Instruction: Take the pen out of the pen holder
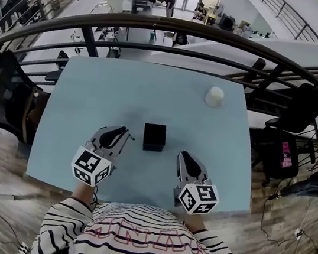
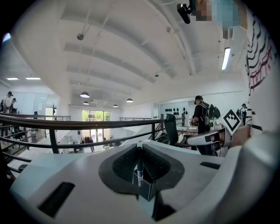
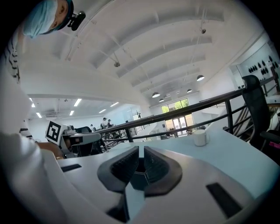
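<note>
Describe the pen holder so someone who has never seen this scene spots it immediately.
Start at the pale blue table by the railing and look at its middle. The pen holder is the small black cube-shaped box there; the only other loose thing on the table, a cup near the far right corner, is white and round.

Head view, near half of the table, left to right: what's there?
left gripper, shut on the pen → black pen holder → right gripper
</note>
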Action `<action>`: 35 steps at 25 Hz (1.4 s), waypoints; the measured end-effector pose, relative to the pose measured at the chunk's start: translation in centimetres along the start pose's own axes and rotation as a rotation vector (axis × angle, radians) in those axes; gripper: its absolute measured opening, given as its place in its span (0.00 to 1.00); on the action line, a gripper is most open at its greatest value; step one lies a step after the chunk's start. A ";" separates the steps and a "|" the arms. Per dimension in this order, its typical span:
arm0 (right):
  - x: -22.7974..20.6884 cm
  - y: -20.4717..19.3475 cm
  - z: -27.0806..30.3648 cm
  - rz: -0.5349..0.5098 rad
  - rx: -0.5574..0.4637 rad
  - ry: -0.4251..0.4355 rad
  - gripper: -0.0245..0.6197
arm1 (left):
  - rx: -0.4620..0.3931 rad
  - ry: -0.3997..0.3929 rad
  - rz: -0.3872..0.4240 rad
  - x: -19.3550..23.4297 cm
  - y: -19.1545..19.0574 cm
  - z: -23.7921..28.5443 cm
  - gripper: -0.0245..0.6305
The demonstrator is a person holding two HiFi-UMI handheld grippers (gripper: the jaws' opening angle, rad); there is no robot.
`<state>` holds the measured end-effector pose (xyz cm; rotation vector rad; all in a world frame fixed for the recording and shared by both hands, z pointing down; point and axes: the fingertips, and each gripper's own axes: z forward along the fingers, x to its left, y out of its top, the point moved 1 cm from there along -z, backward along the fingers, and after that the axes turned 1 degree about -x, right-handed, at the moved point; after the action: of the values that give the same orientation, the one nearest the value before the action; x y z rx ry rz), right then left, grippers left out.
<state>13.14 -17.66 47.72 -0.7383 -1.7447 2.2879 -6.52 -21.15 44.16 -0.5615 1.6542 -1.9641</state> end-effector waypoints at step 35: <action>0.5 -3.5 0.3 -0.077 0.109 -0.036 0.08 | 0.007 0.000 -0.081 -0.4 -2.1 -0.8 0.12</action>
<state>11.98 -16.68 50.95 -0.6025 -1.6188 2.3363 -6.91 -20.04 46.08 -0.6351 1.6479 -2.0269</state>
